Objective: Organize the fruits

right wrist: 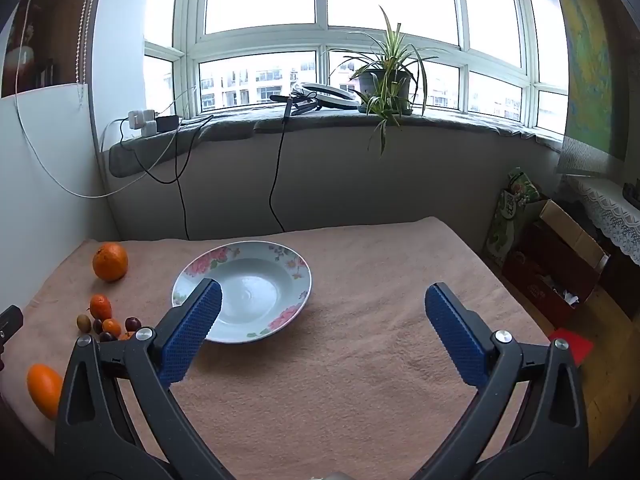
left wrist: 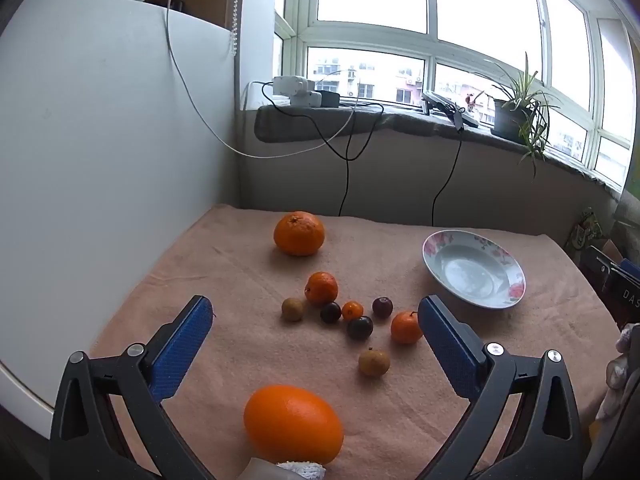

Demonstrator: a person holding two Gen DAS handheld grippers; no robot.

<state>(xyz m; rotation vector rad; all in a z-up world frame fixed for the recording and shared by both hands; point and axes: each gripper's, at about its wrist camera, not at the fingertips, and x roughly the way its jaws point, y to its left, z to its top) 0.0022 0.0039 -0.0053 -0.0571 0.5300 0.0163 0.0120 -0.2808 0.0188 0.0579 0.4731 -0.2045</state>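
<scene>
Fruit lies scattered on a pink cloth (left wrist: pixel 248 356). A large orange (left wrist: pixel 293 429) sits nearest, low between the fingers of my left gripper (left wrist: pixel 316 332), which is open and holds nothing. Beyond it lie several small fruits: mandarins (left wrist: pixel 321 288), dark plums (left wrist: pixel 359 327) and brownish longans (left wrist: pixel 373 362). A big tangerine (left wrist: pixel 298 233) rests at the far side. The empty flowered plate (left wrist: pixel 474 273) sits to the right. My right gripper (right wrist: pixel 322 320) is open above bare cloth, its left finger (right wrist: pixel 192 336) overlapping the plate (right wrist: pixel 244 296) in view.
A white panel (left wrist: pixel 100 152) walls the cloth's left side. Behind runs a low wall with a windowsill (right wrist: pixel 320 120) carrying chargers, cables, a ring light and a potted plant (right wrist: pixel 386 80). Cardboard boxes (right wrist: pixel 556 264) stand on the floor at the right.
</scene>
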